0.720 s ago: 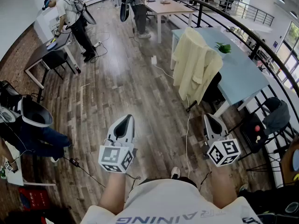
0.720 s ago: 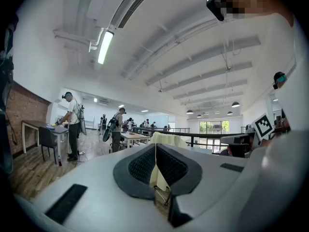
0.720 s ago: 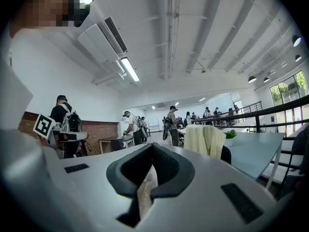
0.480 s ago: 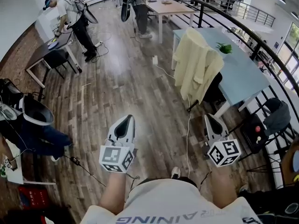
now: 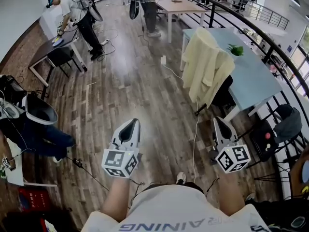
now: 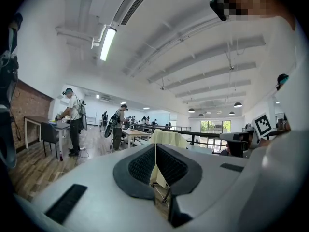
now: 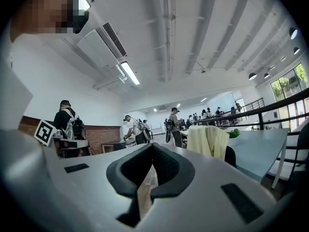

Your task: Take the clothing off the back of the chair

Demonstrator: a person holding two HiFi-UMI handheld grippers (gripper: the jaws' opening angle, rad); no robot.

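Since the earlier frame the pale yellow cloth garment point(image 5: 206, 66) has edged slightly right in the head view; it drapes the black chair point(image 5: 223, 94) beside the light blue surface point(image 5: 256, 79); the step looks like approach; left tongs point(image 5: 130, 124) and right tongs point(image 5: 218, 123) are clenched, empty, well apart from it; next, closing in and opening; one garment, one chair, two tongs.

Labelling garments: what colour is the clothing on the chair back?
Pale yellow clothing, plain; clearest in the head view.

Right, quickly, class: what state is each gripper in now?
Left gripper: closed, holding nothing.
Right gripper: closed, holding nothing.
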